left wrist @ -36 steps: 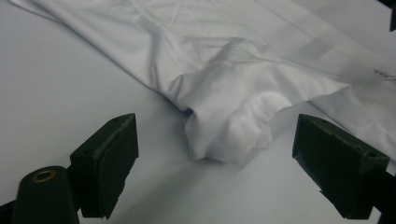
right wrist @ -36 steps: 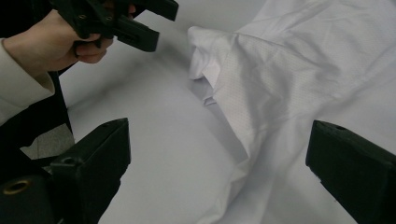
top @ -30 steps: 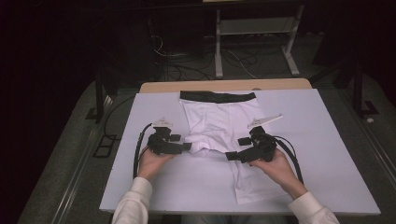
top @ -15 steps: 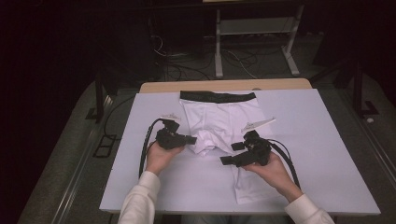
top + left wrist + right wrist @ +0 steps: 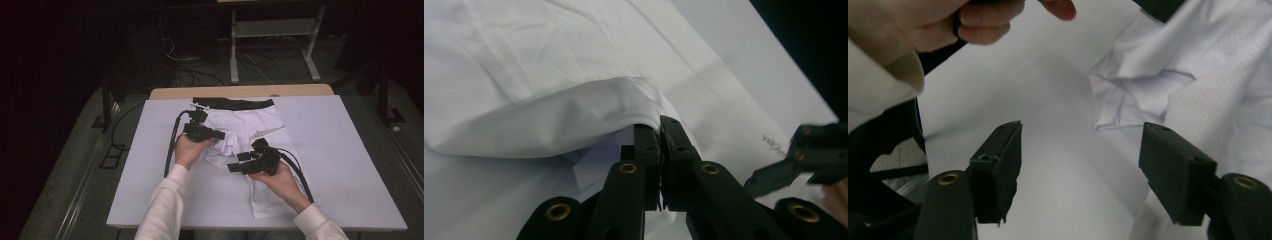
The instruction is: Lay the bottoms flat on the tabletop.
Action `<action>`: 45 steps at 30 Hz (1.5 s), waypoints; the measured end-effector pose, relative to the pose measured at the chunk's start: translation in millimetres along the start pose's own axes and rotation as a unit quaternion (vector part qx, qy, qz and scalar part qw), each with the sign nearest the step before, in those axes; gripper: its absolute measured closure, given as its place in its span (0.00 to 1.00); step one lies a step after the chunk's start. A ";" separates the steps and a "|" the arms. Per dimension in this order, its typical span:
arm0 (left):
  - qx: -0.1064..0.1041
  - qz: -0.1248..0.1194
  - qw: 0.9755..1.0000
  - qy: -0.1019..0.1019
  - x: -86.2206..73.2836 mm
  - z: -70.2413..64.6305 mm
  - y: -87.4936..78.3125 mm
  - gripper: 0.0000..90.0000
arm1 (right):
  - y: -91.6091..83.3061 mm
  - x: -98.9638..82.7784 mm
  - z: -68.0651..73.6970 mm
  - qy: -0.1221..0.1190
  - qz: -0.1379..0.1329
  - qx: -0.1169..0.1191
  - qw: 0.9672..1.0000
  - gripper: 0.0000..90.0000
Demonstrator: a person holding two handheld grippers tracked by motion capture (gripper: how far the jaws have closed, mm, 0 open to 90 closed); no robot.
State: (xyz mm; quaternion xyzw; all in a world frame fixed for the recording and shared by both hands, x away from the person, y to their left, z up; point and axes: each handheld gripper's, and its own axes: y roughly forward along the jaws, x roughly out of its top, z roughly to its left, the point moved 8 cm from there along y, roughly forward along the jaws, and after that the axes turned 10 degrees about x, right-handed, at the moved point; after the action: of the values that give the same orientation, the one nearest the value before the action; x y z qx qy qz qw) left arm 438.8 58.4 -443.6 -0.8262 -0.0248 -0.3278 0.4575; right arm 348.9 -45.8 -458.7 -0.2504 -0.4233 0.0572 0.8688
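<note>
White boxer briefs point(image 5: 247, 125) with a black waistband point(image 5: 232, 103) lie flat on the white table cover. My left gripper point(image 5: 220, 136) is shut on the hem of the briefs' left leg. It holds that hem lifted and folded in over the middle of the garment. In the left gripper view the jaws point(image 5: 660, 127) pinch the white fabric edge point(image 5: 549, 115). My right gripper point(image 5: 233, 167) hovers by the other leg. It is open, and its jaws point(image 5: 1080, 150) have just been closing with nothing between them. The crumpled fabric point(image 5: 1208, 60) lies just beyond the right jaw.
The white cover point(image 5: 350, 150) leaves wide bare margins left and right of the briefs. A wooden table edge point(image 5: 240, 91) shows behind it. A metal stand point(image 5: 270, 30) and cables sit on the dark floor beyond. The left hand point(image 5: 923, 25) is close in the right gripper view.
The left gripper shut on the leg hem and carried it up and toward the garment's middle. The right gripper drifted left and nearer, and its jaws narrowed.
</note>
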 end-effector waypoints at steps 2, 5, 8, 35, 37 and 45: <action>0.004 0.001 1.000 0.007 1.2 -4.7 2.1 0.96 | 3.8 2.9 -1.7 0.011 -0.009 0.002 1.000 0.42; 0.005 -0.001 1.000 0.007 3.4 -11.2 4.0 0.96 | 10.5 6.4 -6.4 0.024 -0.019 -0.002 1.000 0.44; 0.002 -0.005 1.000 0.004 4.8 -16.7 4.5 0.96 | 15.6 9.8 -14.6 0.042 -0.035 -0.014 0.998 0.48; 0.016 -0.088 0.994 0.055 12.8 -29.5 -17.9 0.64 | -11.4 31.9 -45.1 0.126 -0.096 -0.016 0.987 0.94; 0.026 -0.095 0.993 0.069 8.4 -25.8 -22.2 0.58 | -18.9 33.8 -50.2 0.134 -0.102 -0.013 0.986 0.94; 0.020 -0.107 0.990 0.089 -21.2 -10.8 -19.4 0.42 | -34.1 33.0 -63.6 0.151 -0.107 -0.014 0.983 0.94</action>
State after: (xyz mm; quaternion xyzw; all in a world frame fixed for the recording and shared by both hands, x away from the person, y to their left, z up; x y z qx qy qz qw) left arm 410.0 66.8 -437.2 -0.7769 -0.0794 -0.4464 0.4368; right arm 414.6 -89.7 -451.7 -0.2218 -0.3126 -0.0805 0.9201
